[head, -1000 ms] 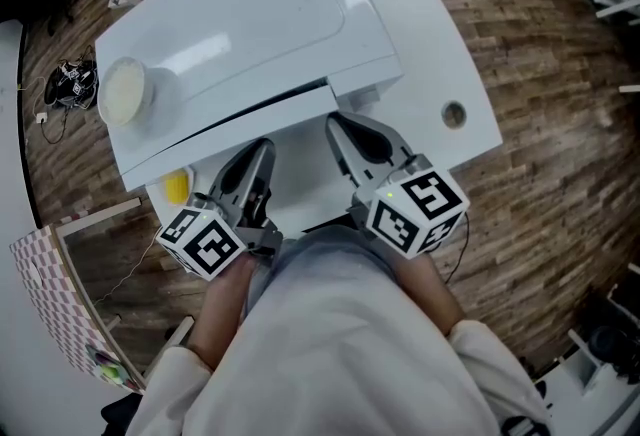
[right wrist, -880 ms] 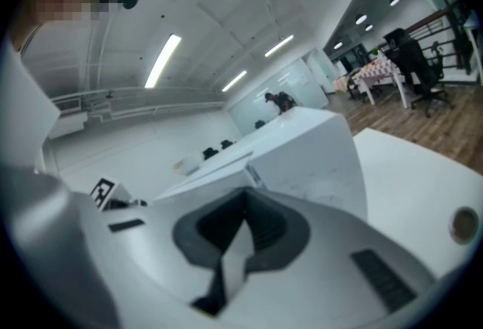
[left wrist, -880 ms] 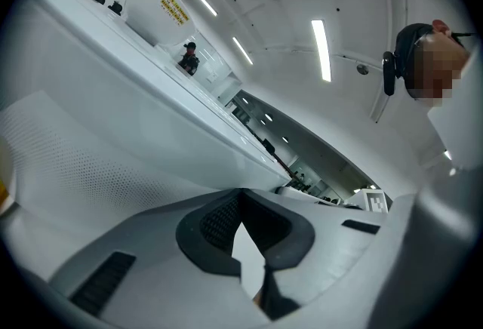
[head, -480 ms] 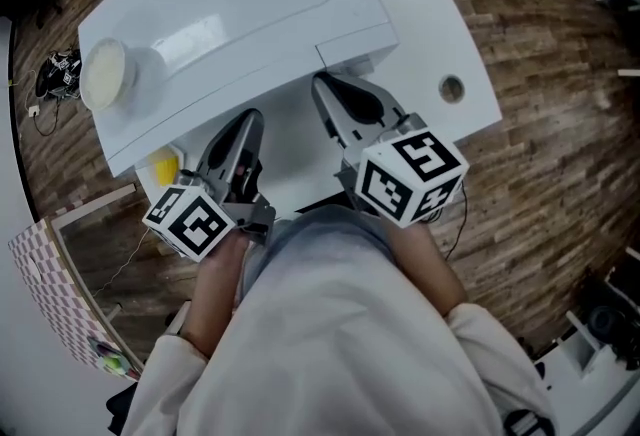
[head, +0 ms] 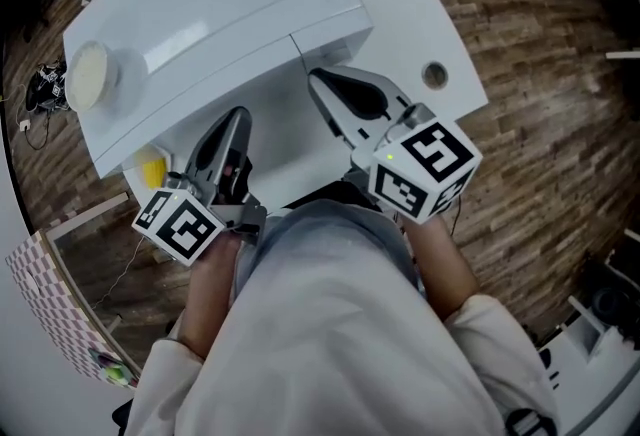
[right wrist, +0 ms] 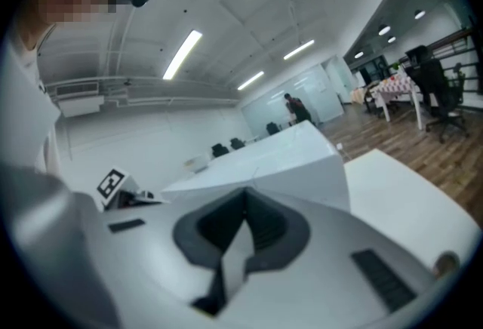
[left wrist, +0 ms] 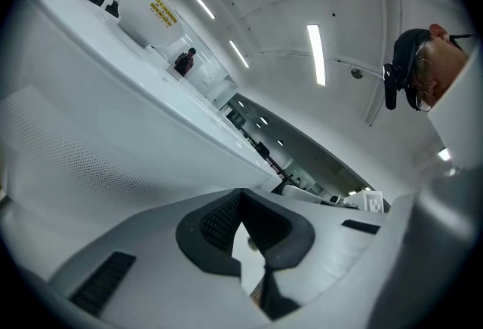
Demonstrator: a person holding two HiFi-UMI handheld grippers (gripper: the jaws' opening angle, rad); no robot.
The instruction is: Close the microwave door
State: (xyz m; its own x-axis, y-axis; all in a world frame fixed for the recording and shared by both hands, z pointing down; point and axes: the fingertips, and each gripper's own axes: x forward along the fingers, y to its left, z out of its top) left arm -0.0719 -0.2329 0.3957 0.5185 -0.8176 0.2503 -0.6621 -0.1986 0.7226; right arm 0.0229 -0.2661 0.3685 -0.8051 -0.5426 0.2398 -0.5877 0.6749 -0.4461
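Note:
The white microwave (head: pixel 200 14) stands on a white table (head: pixel 420 14), seen from above. Its front edge looks flush, with only a thin seam near the right corner. My left gripper (head: pixel 238 114) points at the front, just below the edge, with its jaws together and nothing between them. My right gripper (head: pixel 318 79) sits close under the microwave's right front corner, also shut and empty. In the left gripper view the microwave (left wrist: pixel 113 131) fills the left side beyond the left gripper (left wrist: pixel 241 203). The right gripper view shows the microwave (right wrist: pixel 279 161) past the right gripper (right wrist: pixel 245 222).
A round cream lid (head: pixel 88 74) lies on the microwave's top left. A yellow object (head: pixel 152 167) sits on the table beside the left gripper. The table has a cable hole (head: pixel 434 76) at the right. Wooden floor surrounds the table, with a checked box (head: pixel 45 284) at the left.
The dark gap along the microwave's front edge seen a second ago no longer shows. Both grippers sit slightly higher in the view and the right one has turned a little.

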